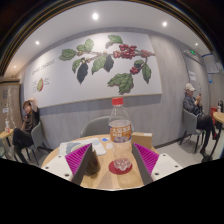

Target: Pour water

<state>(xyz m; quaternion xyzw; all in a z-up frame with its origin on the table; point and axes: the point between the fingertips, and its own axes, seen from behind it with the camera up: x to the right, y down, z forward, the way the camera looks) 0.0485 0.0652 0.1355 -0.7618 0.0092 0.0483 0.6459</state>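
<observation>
**Operator:** Report the surroundings in the gripper view.

**Inspector:** A light wooden table [100, 172] lies directly ahead of the gripper [110, 160]. A dark folded object [90, 163] rests on the table just left of centre, near the left pad; its identity cannot be determined. A grey chair [97, 127] stands at the far side of the table. The far wall carries a large mural of leaves and red berries [108, 58]. One person [27, 128] sits far left, another person [194, 112] sits far right.

**Operator:** Location of the task items?

**Inspector:** A clear plastic bottle [120, 128] with a red cap stands upright on the table, ahead of the fingers and between their lines. A glass [122, 158] sits on a red coaster [121, 168] directly in front of the bottle, nearer the gripper.

**Operator:** Gripper condition?

**Inspector:** Released. The magenta pads [146, 158] are spread wide apart, with nothing held; the glass and bottle stand between them with gaps either side.
</observation>
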